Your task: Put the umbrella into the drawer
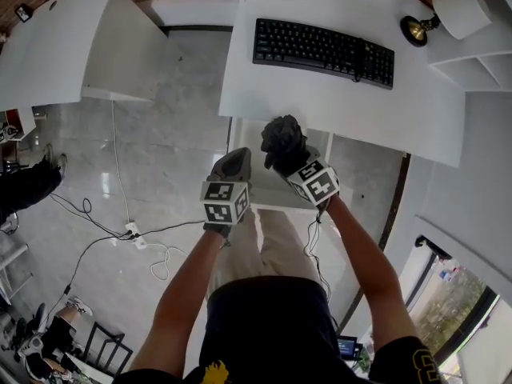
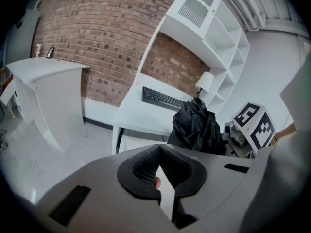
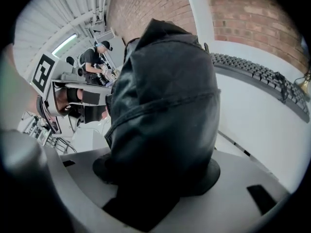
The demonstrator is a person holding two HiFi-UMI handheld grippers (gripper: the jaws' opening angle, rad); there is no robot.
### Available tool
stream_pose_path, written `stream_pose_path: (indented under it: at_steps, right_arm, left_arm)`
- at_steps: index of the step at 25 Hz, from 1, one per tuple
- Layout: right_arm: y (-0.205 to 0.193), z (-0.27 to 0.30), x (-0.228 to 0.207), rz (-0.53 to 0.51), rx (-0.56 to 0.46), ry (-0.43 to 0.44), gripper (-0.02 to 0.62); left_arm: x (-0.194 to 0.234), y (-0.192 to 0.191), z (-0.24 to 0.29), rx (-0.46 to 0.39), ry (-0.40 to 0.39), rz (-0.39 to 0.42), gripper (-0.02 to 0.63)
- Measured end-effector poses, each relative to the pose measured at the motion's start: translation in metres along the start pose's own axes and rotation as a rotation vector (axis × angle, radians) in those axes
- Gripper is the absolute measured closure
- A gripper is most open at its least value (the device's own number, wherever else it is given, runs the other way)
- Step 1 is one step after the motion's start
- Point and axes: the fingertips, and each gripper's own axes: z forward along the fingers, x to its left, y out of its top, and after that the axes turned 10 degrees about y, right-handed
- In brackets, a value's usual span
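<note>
A folded black umbrella (image 1: 282,141) is clamped in my right gripper (image 1: 284,158), upright, just in front of the white desk's (image 1: 320,94) front edge. It fills the right gripper view, where the umbrella (image 3: 165,106) hides the pads of the right gripper (image 3: 155,176). A white drawer (image 1: 268,194) stands out from under the desk, below both grippers. My left gripper (image 1: 236,162) hangs just left of the umbrella, shut and holding nothing. In the left gripper view the left gripper's (image 2: 158,152) pads meet at the tips, with the umbrella (image 2: 197,125) and drawer (image 2: 133,141) beyond.
A black keyboard (image 1: 323,51) lies on the desk, with a small lamp (image 1: 416,29) and white shelves (image 1: 480,62) at the right. A white counter (image 1: 72,46) stands to the left. Cables and a power strip (image 1: 136,234) lie on the floor. A person (image 3: 95,62) is in the background.
</note>
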Motion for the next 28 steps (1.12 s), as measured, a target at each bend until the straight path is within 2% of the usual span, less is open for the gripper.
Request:
stream_pose_path:
  at_steps: [4,6,9,15,18,22,28]
  right_arm:
    - [-0.01,0.024,-0.005,0.004,0.046,0.02,0.334]
    - [-0.016,0.034,-0.009,0.006,0.061,0.021,0.333]
    - [-0.016,0.046,-0.009,0.002,0.027,0.031,0.333]
    - [-0.015,0.056,-0.009,-0.017,-0.026,0.058,0.333]
    - [-0.037,0.068,-0.002,-0.014,0.029,0.106,0.333]
    - [-0.063,0.08,-0.007,-0.004,0.101,0.108,0.334]
    - [-0.067,0.096,-0.024,0.088,0.111,0.117,0.334]
  left_arm:
    - [0.011,-0.009,0.011,0.012,0.033,-0.021,0.589]
    - [0.008,-0.015,0.016,0.029,0.014,-0.037,0.589]
    - [0.003,-0.022,0.02,0.039,-0.012,-0.023,0.589]
    - [0.012,-0.034,0.029,0.05,0.019,-0.038,0.589]
    - [0.017,-0.045,0.029,0.068,0.041,-0.045,0.589]
    - [0.021,-0.054,0.028,0.082,0.054,-0.046,0.589]
    - [0.028,-0.066,0.035,0.102,0.078,-0.052,0.589]
